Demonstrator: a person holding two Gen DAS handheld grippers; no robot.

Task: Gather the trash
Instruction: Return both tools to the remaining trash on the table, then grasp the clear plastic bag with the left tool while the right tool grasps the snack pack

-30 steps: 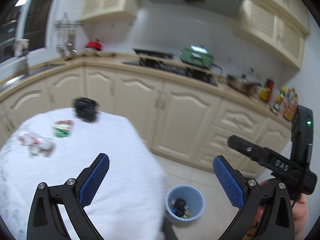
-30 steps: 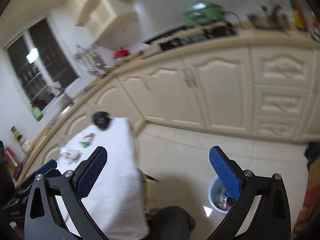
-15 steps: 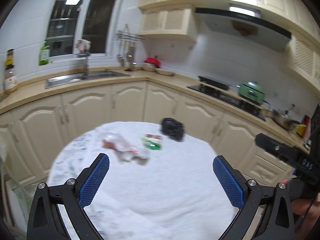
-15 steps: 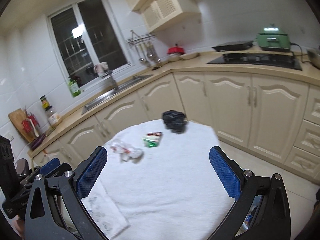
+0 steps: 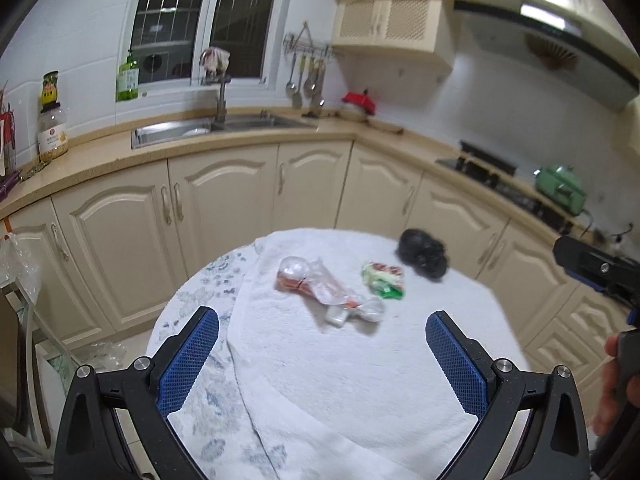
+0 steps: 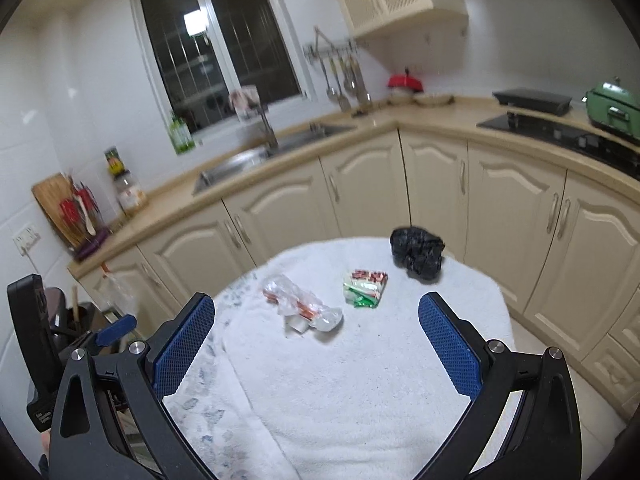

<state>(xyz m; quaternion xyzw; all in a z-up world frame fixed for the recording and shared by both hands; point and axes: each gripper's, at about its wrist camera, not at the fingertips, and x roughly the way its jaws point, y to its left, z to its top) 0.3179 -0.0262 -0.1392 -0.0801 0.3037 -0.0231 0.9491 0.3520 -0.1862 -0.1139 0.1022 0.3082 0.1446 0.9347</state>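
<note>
Nearest, the left gripper (image 5: 322, 354) and right gripper (image 6: 316, 344) hang with jaws spread wide, empty, over the white towel (image 5: 360, 380); beyond at twelve o'clock — crumpled clear wrapper (image 5: 326, 290); green packet (image 6: 365, 288) and black bag (image 6: 417, 253) toward one o'clock.

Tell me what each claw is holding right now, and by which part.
Nothing is held. The left claw and right claw are both open and empty above the table; the crushed bottle, green wrapper and black bag lie untouched.
</note>
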